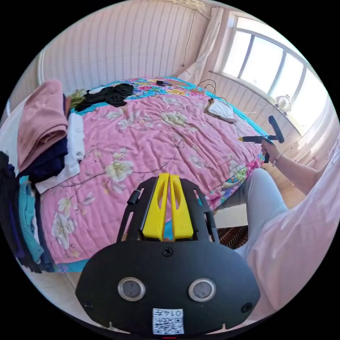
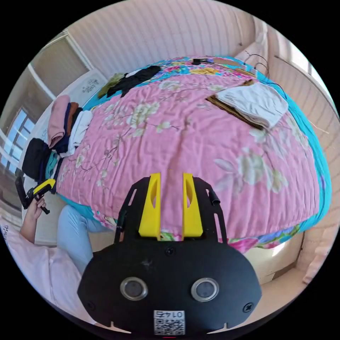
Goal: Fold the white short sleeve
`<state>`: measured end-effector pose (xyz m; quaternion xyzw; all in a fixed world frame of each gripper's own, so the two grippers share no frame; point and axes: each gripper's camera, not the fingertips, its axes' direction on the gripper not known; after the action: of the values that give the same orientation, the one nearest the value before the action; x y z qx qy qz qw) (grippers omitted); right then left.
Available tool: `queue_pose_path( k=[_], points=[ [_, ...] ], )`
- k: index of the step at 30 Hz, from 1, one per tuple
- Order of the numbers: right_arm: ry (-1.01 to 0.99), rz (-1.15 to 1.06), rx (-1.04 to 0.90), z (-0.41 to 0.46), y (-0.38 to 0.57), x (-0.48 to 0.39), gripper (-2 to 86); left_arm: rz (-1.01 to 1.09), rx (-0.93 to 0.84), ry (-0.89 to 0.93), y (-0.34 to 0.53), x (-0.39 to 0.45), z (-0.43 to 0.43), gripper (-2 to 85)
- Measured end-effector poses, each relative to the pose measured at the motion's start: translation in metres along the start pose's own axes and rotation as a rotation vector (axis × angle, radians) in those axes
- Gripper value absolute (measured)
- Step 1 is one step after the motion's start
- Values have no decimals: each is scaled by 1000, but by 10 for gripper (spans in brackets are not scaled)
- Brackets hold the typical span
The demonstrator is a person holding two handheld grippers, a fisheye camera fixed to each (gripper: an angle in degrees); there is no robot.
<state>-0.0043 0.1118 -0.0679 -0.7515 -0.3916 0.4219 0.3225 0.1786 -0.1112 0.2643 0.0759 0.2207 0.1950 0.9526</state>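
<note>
Left gripper view: black-and-yellow left gripper (image 1: 169, 177), jaws pressed together and empty, hovering over pink floral quilted bed (image 1: 148, 141) | Right gripper view: right gripper (image 2: 171, 177), jaws parted, facing folded white cotton short sleeve (image 2: 253, 101) lying ahead toward the bed's far-right corner, nearer this hand.

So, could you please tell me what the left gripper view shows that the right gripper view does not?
Left gripper view: a big bright window, a curtain, a small fan on the sill, and the left tool up close, shut. Right gripper view: the right tool up close, open. Both: the pink floral quilt, the stack of folded clothes, a black garment and the folded white garment.
</note>
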Motion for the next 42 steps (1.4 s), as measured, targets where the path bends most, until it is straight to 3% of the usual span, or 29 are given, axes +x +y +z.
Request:
queue_pose_path(
  k=[8,16,18,21,25,33,37,42],
  points=[
    [98,39,227,-31,-47,132,116,257,1,89,-148,79,109,-10],
    [309,53,109,4,-123,216,132,440,35,113,-273,149,251,-7],
    [279,90,97,7,-119,243,111,467,32,110,-296,162,282,-2],
    [118,175,287,-8,-83,290,34,484,35,86,-326,181,335,27],
    [-231,344,433,-18,-45,364,14,485,16,94,-356,199,394,49],
    [-221,293,477,-31,-19,396,8,474,-123,94,-403,245,506,47],
    [-215,260,482,-35,-8,407,7,402,-176,143,-410,245,509,1],
    [-307,314,417,-32,3,429,7,352,-100,243,-391,222,423,-9]
  ],
)
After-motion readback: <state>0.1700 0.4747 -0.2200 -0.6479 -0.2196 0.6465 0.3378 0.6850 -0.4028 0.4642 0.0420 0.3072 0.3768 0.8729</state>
